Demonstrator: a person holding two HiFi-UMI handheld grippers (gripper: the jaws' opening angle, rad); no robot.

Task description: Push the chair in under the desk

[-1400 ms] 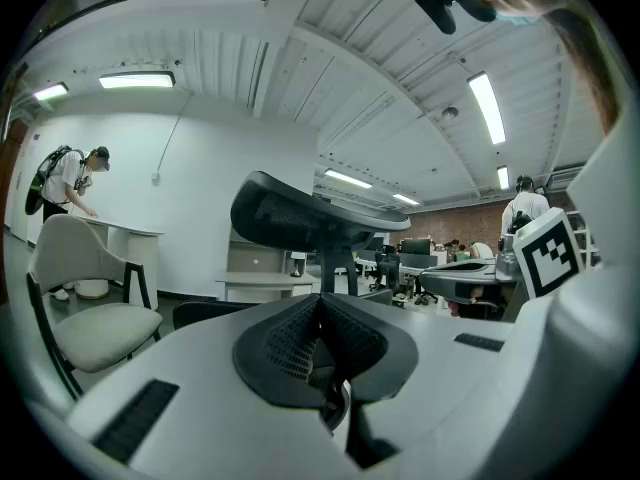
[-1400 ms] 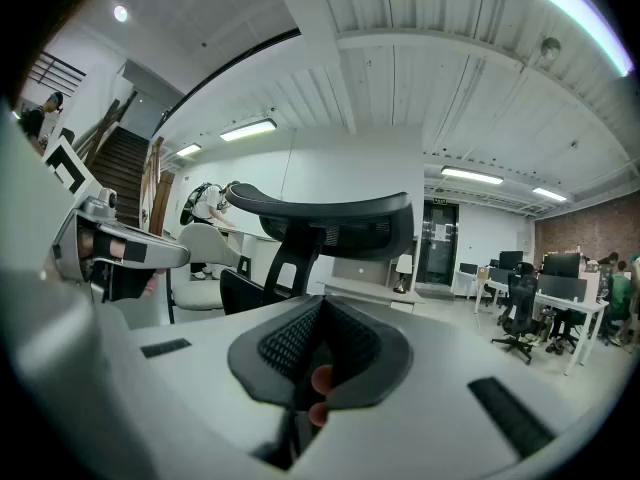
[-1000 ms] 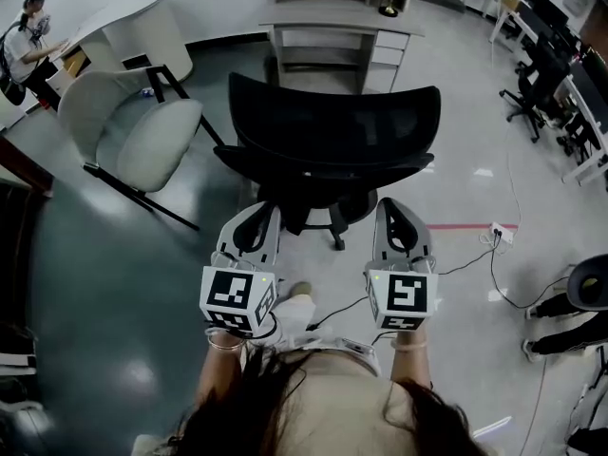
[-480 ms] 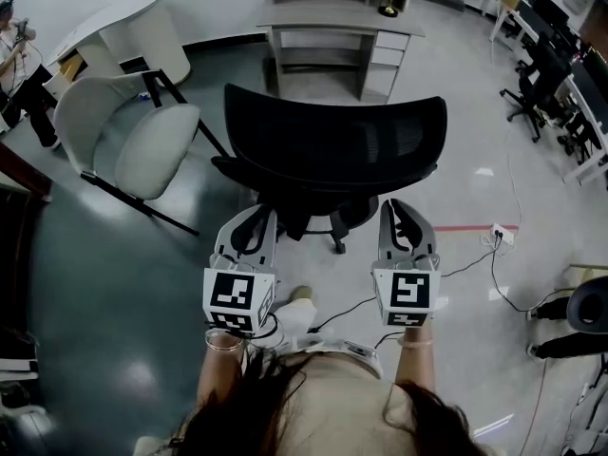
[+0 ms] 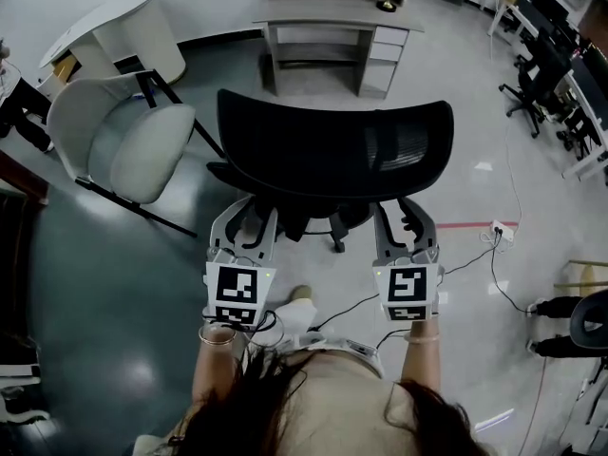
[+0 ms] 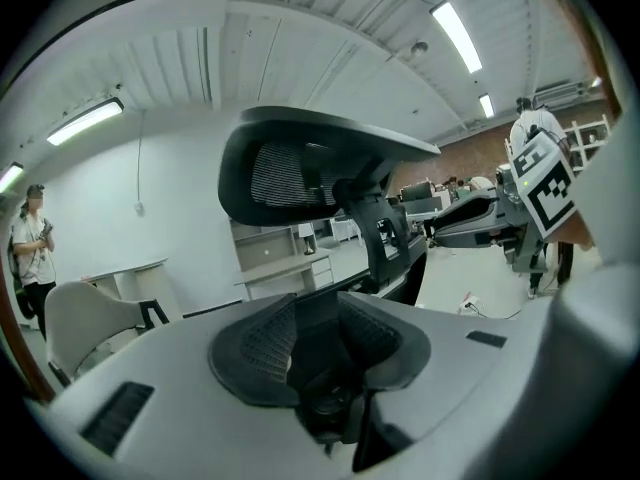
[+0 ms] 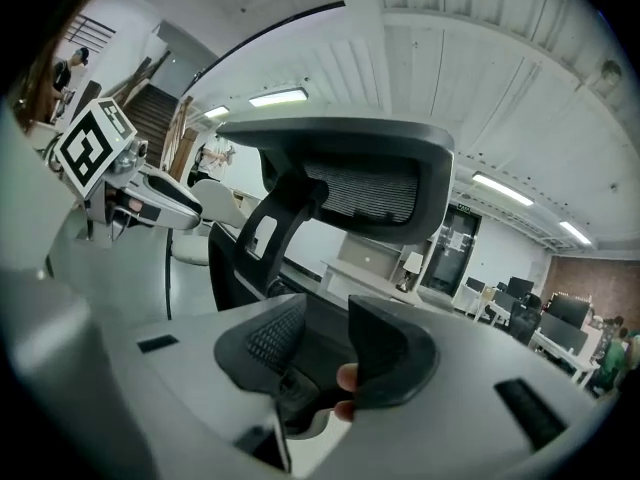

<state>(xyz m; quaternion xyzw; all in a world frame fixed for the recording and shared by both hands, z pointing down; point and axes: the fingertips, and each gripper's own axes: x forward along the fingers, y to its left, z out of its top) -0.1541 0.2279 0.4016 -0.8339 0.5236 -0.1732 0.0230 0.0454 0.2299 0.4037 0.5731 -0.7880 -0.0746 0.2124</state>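
Observation:
In the head view a black mesh office chair [image 5: 332,145] stands with its back toward me, and the grey desk [image 5: 332,12] is beyond it across bare floor. My left gripper [image 5: 244,217] and right gripper [image 5: 406,214] sit side by side just under the backrest's lower edge, their tips partly hidden by it. Both sets of jaws are opening, with nothing between them. In the left gripper view the left gripper [image 6: 318,313] points at the chair [image 6: 300,173]. The right gripper [image 7: 328,333] likewise faces the chair [image 7: 350,183] in its own view.
A pale lounge chair [image 5: 123,136] stands left of the office chair, with a rounded white counter [image 5: 114,31] behind it. A power strip [image 5: 502,233] and cables lie on the floor at the right. More office chairs [image 5: 541,74] and desks line the right wall.
Both grippers have moved forward up to the backrest, which now looms larger and closer. Their jaws, shut before, now stand apart.

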